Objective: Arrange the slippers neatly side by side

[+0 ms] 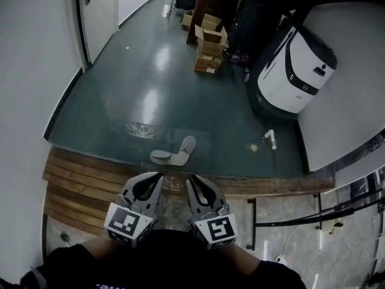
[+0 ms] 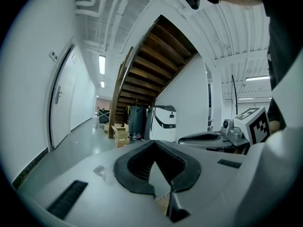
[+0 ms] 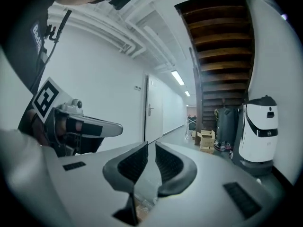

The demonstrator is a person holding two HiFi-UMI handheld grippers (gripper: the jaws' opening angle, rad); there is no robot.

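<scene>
The left gripper (image 2: 154, 144) is clenching its fingers on nothing. The right gripper (image 3: 150, 144) is holding its fingers slightly parted, empty. Far ahead, the slippers (image 1: 175, 154) are lying touching; any overlap is unclear.

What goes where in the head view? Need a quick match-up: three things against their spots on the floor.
Things:
1. pair of pale grey slippers
2. brown cardboard boxes
3. white rounded machine with a black band

Places:
A. far down the hall, beside the dark wooden staircase
B. at the right, against the white wall
C. on the dark green floor, just past the wooden steps

Pairs: 1-C, 2-A, 3-B
</scene>
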